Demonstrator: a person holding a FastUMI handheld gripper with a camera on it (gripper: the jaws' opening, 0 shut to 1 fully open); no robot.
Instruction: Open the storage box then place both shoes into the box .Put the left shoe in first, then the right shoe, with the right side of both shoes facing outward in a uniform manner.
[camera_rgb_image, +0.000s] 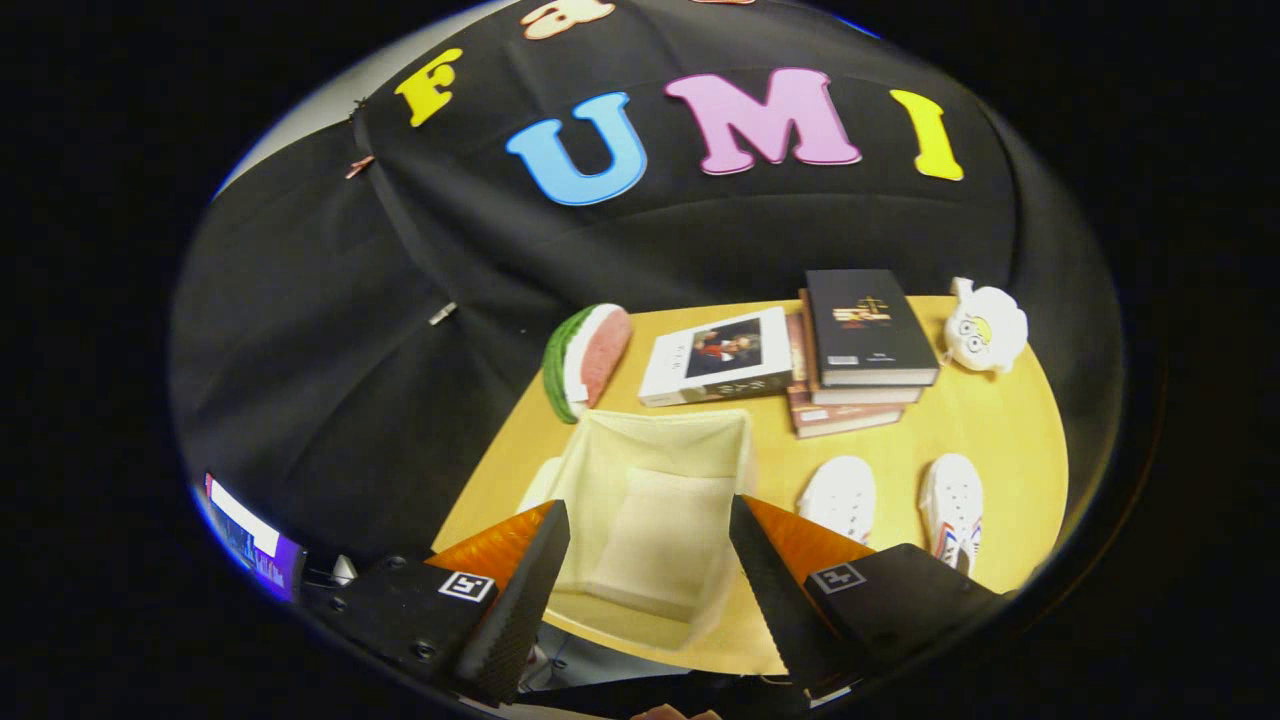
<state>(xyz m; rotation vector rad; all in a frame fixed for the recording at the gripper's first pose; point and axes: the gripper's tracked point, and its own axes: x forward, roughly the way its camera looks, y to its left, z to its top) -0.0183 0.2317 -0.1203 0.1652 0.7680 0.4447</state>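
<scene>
A cream fabric storage box stands open on the wooden table, its pale inside showing between and just beyond my fingers. My gripper hovers above the box, open, with nothing between the black pads. Two white shoes lie to the right of the box with toes pointing away from me: one close to the right finger, the other further right, partly hidden behind the gripper body.
Beyond the box lie a watermelon-slice cushion, a white-covered book and a stack of books with a dark one on top. A white plush toy sits at the far right corner.
</scene>
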